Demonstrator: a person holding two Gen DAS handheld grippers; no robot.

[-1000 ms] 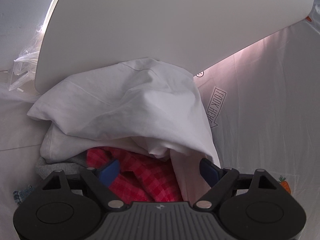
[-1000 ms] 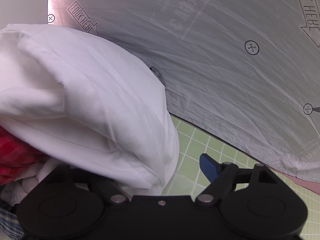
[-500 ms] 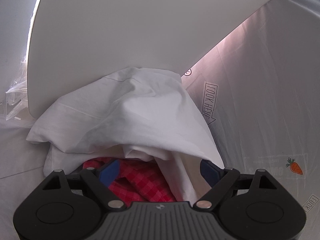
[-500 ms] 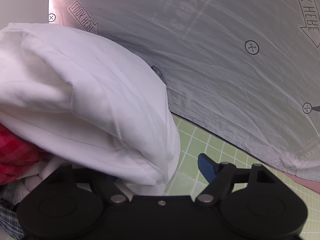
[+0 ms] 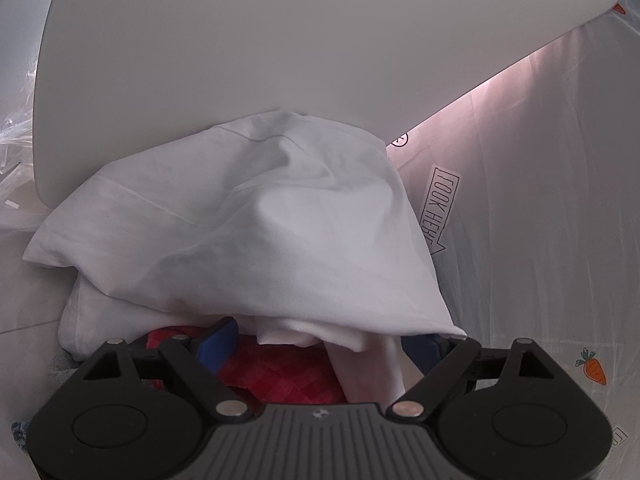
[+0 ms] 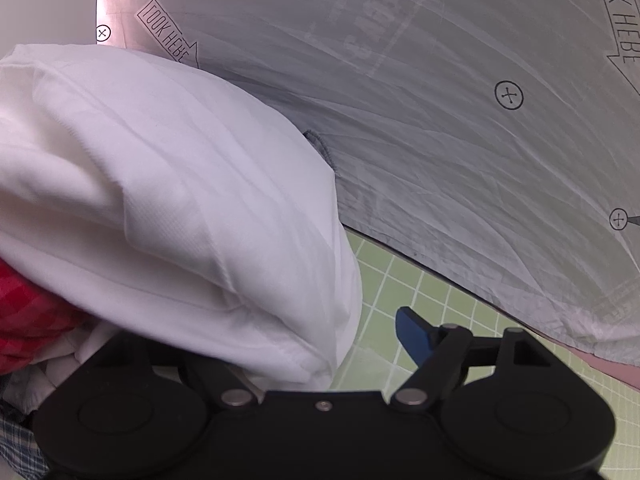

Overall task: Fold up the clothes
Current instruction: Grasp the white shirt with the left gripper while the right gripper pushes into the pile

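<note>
Left tool: ribbed grey housing, black linkages, silver pivots, blue pads; right tool all black.

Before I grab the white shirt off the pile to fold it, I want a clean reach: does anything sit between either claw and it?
Nothing visible does. The white shirt lies on top of the pile, draping over both open claws.

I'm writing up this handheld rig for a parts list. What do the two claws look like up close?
Both claws have black linkage arms with silver pivot pins, round black side housings and blue finger pads. The left claw has a ribbed grey centre plate with a small emblem; the right claw has a plain black body with one central screw. No cables or sleeves show.
</note>
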